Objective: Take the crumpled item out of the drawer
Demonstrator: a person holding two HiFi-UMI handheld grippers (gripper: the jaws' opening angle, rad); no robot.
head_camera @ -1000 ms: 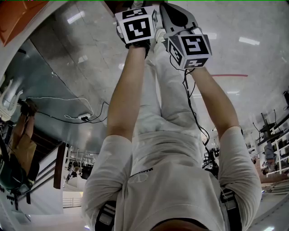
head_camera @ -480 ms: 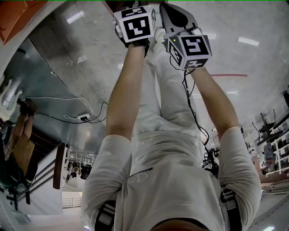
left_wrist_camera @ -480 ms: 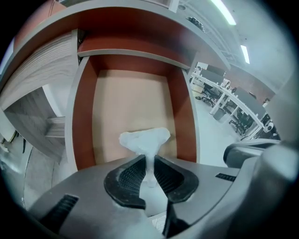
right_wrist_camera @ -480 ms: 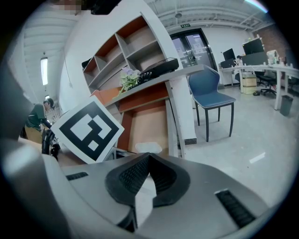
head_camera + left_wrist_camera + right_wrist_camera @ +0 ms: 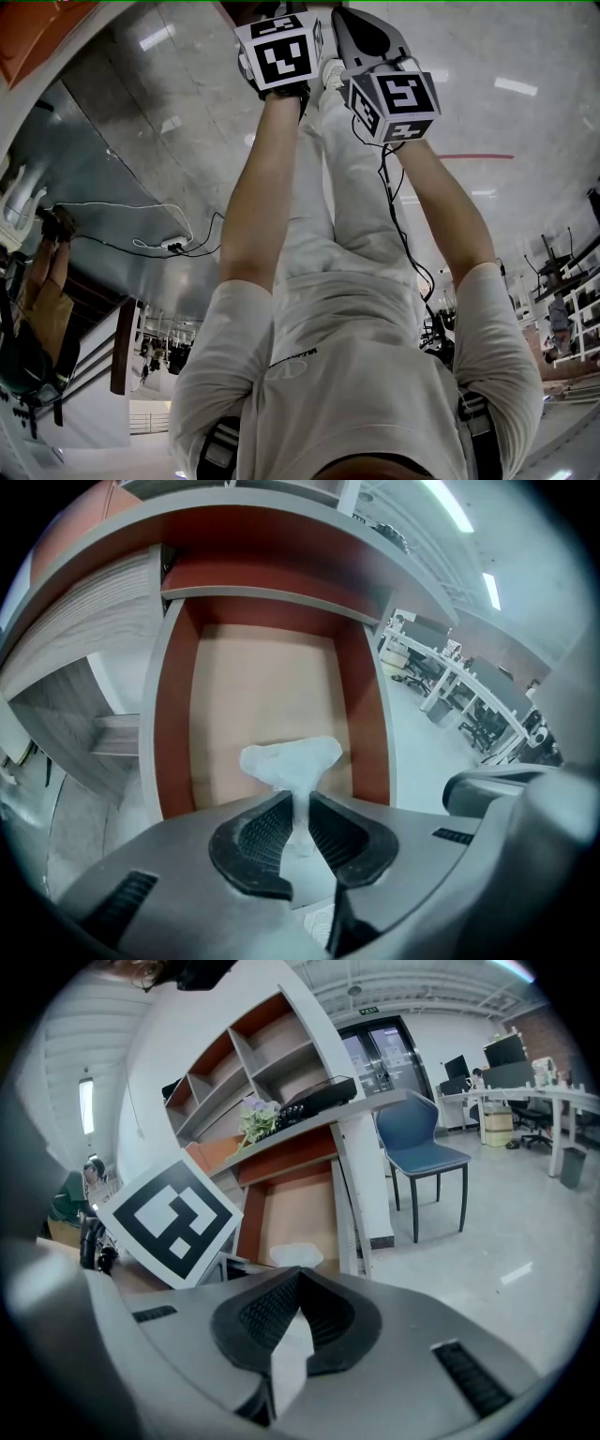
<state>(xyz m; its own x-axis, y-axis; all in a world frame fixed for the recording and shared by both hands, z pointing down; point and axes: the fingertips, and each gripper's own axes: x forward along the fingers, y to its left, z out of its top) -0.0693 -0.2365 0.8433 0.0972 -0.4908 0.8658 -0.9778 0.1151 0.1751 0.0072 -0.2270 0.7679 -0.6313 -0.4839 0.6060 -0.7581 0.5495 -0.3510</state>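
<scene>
Open office floor, shelving unit. In the pulled-out red-brown wooden drawer (image 5: 171,726), front end: the left gripper (image 5: 300,803) has just closed, pinching the crumpled white wad (image 5: 291,759). The right gripper (image 5: 298,1275) is pressed together, empty. Grasp looks done; next, lift straight clear of the drawer.

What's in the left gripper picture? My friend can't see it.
The left gripper has just closed its jaws on the white crumpled item, with the open drawer behind it. Office desks show at right.

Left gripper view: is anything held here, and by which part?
The left gripper, whose jaws have just been closing, pinches the crumpled white paper by its thin near stem. The wider bunch sticks out past the jaws, over the open drawer.
</scene>
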